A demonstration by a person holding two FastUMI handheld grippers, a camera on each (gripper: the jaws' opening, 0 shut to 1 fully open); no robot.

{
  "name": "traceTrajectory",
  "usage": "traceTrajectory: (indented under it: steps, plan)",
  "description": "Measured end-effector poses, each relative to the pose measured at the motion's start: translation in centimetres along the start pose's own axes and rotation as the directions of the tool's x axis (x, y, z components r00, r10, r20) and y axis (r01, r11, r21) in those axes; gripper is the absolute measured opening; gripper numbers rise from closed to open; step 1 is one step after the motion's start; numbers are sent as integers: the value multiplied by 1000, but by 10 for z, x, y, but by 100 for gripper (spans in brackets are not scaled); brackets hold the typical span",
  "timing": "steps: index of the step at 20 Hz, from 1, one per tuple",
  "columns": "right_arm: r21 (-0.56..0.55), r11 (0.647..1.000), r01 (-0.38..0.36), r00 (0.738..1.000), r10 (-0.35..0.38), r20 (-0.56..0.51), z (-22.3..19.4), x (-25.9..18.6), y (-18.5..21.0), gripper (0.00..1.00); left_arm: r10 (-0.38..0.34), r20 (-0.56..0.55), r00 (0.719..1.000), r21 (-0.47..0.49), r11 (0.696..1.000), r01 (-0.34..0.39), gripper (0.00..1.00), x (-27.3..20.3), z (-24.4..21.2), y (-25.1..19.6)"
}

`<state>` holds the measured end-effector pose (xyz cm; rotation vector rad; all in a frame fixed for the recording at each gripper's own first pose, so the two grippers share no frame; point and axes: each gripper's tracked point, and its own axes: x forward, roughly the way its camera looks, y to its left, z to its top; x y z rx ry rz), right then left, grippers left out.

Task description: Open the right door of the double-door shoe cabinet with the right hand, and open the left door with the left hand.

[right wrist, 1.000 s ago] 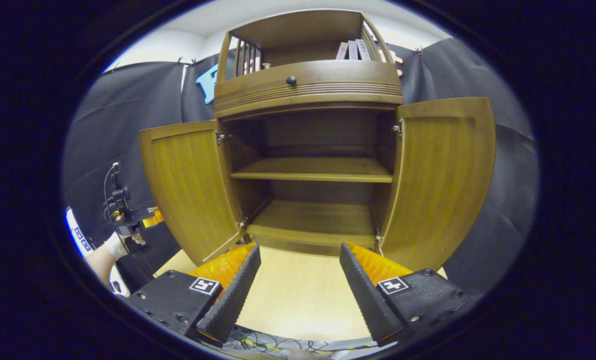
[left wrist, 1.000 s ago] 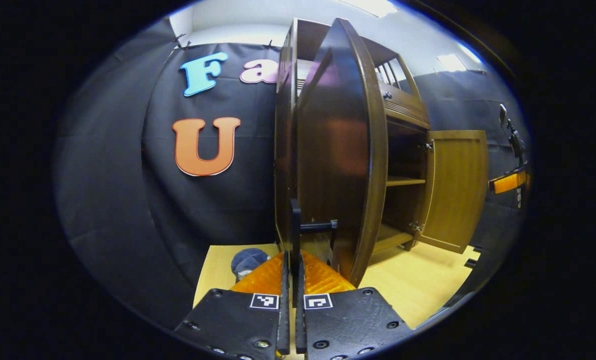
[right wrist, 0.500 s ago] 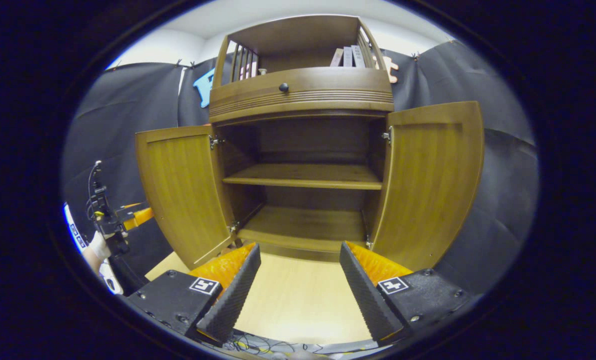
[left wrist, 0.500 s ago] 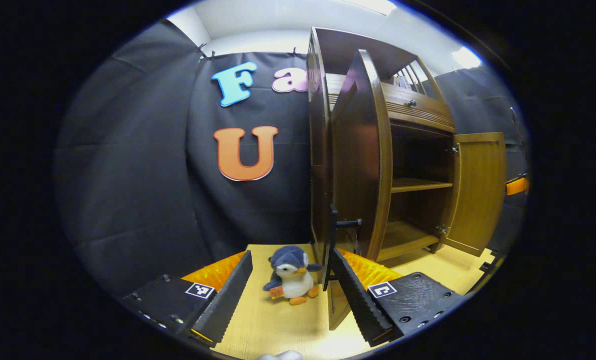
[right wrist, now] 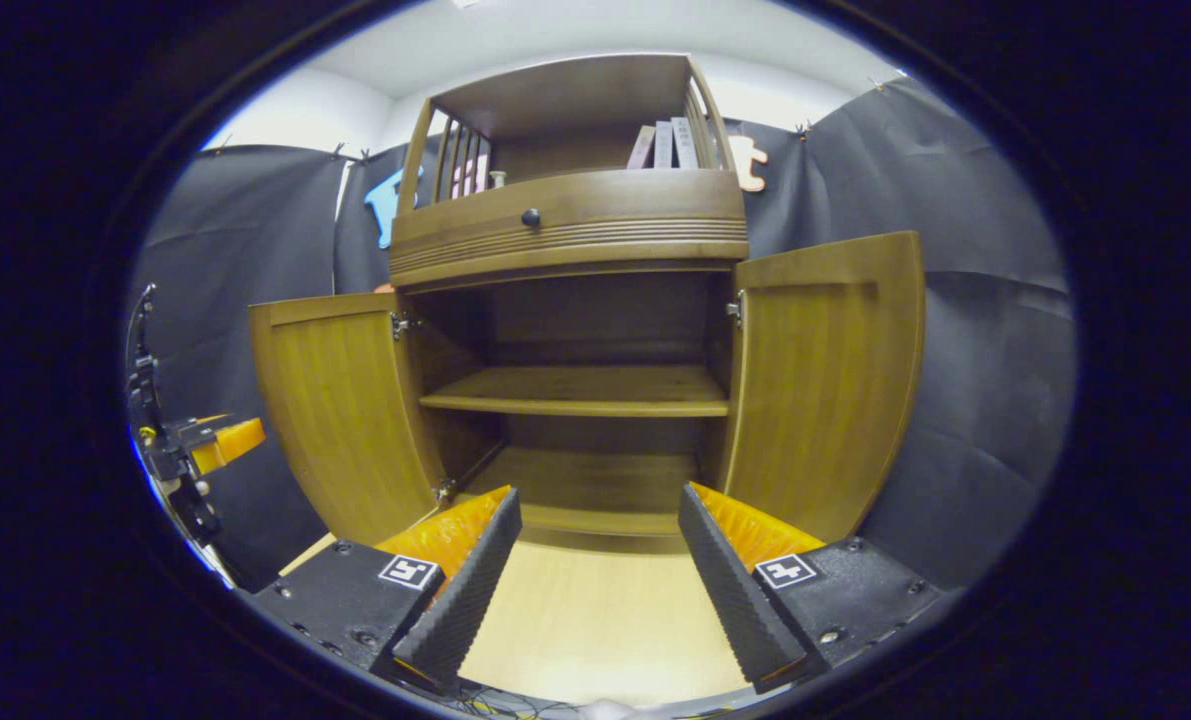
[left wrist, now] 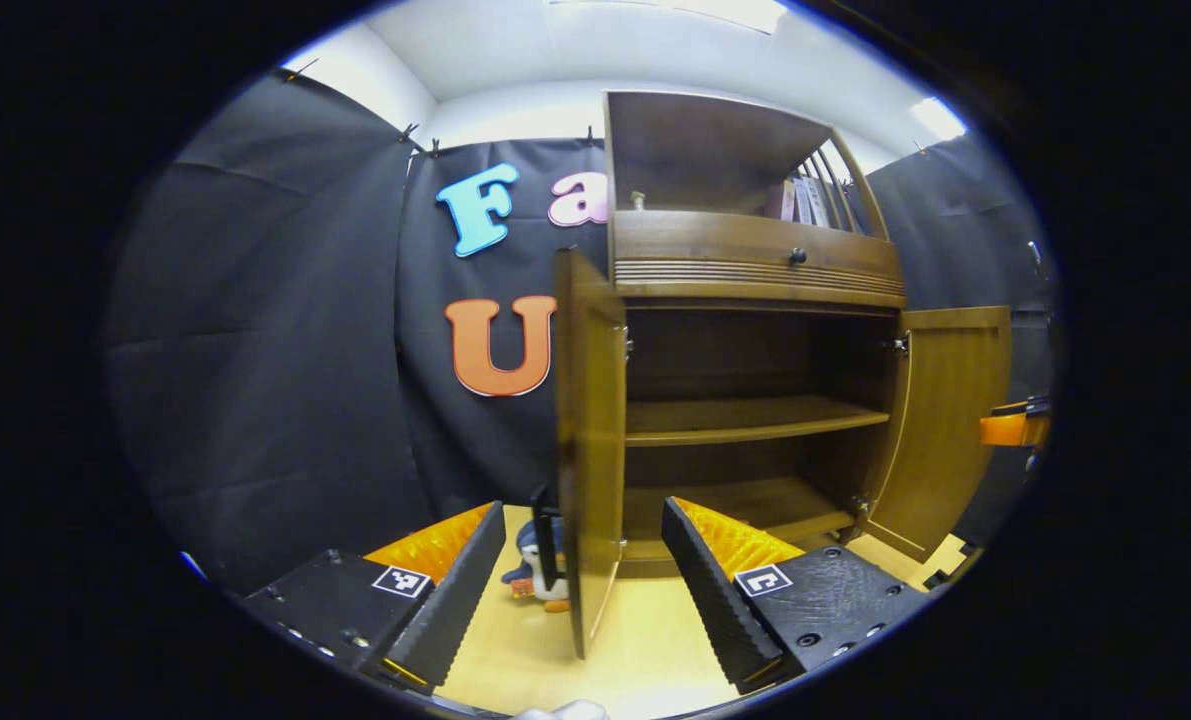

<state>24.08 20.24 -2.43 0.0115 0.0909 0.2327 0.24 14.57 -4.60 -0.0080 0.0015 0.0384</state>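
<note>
The wooden shoe cabinet stands with both doors swung out. In the right gripper view its left door and right door flank two bare shelves. My right gripper is open, low in front of the cabinet and touching nothing. In the left gripper view the left door stands almost edge-on, its dark handle on the outer face. My left gripper is open and short of that door, holding nothing. The right door stands wide at the far side.
A small plush penguin sits on the pale wooden floor behind the left door. Books stand on the top shelf above a drawer knob. The other gripper hangs at the far left. Black cloth walls surround the cabinet.
My left gripper was shut on the left door's handle, then opened, let go and drew back, turning toward the cabinet front. The right gripper stayed open and backed off slightly.
</note>
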Motion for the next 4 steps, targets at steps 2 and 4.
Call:
traceTrajectory:
  steps: [2, 4]
  plan:
    - [4, 1000, 8, 1000, -8, 7, 1, 2, -1, 100, -19, 31, 999, 2, 1000, 19, 95, 0, 14, -29]
    - [11, 1000, 24, 1000, -25, 1, -1, 1, -4, 100, -33, 38, 999, 7, 999, 33, 95, 2, 16, -55]
